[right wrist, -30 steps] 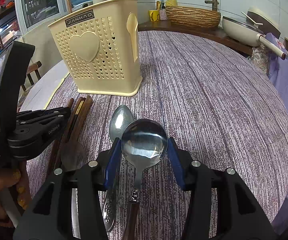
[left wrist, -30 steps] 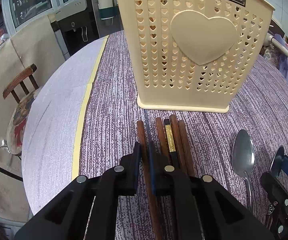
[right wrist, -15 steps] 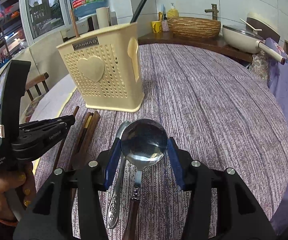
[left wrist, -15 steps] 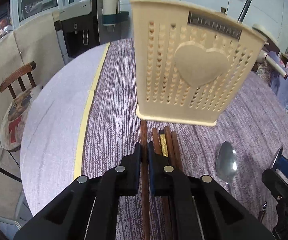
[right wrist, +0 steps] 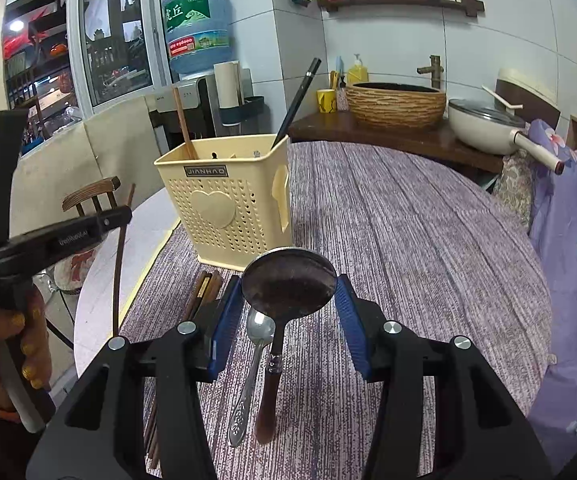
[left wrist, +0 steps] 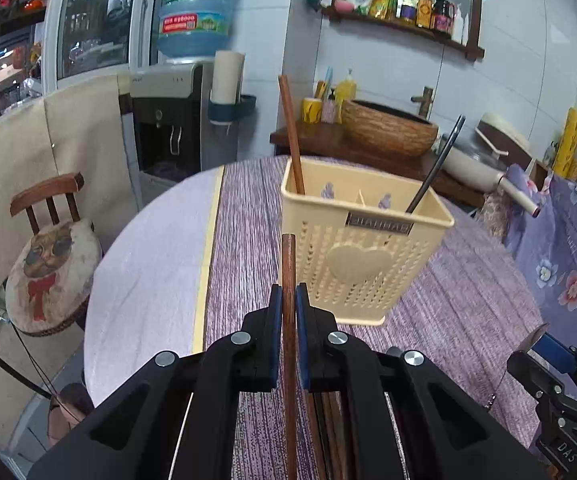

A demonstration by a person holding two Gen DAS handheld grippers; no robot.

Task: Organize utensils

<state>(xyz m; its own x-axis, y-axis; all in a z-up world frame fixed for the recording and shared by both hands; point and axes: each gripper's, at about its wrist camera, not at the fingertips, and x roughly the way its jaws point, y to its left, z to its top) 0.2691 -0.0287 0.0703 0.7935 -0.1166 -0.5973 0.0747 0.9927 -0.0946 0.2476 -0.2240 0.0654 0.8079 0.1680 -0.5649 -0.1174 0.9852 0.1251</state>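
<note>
My left gripper (left wrist: pixel 287 300) is shut on a brown wooden chopstick (left wrist: pixel 288 264) and holds it in the air in front of the cream perforated utensil holder (left wrist: pixel 362 256). The holder (right wrist: pixel 228 208) has one brown chopstick (left wrist: pixel 290 132) and a black one (left wrist: pixel 434 164) standing in it. My right gripper (right wrist: pixel 288 300) is shut on a wood-handled metal spoon (right wrist: pixel 288 280), raised above the table. Several chopsticks (right wrist: pixel 202 292) and a steel spoon (right wrist: pixel 254 356) lie on the cloth below. The left gripper (right wrist: pixel 100 226) shows in the right wrist view.
The round table has a purple striped cloth (right wrist: pixel 408 240) with a bare pale edge (left wrist: pixel 156 260) on the left. A wooden chair with a cushion (left wrist: pixel 52 264) stands left of the table. A counter with a woven basin (left wrist: pixel 388 128) and a pan (right wrist: pixel 484 124) lies behind.
My left gripper has lifted the chopstick off the table, up to the holder's height. My right gripper has risen with the spoon. The other utensils lie where they were.
</note>
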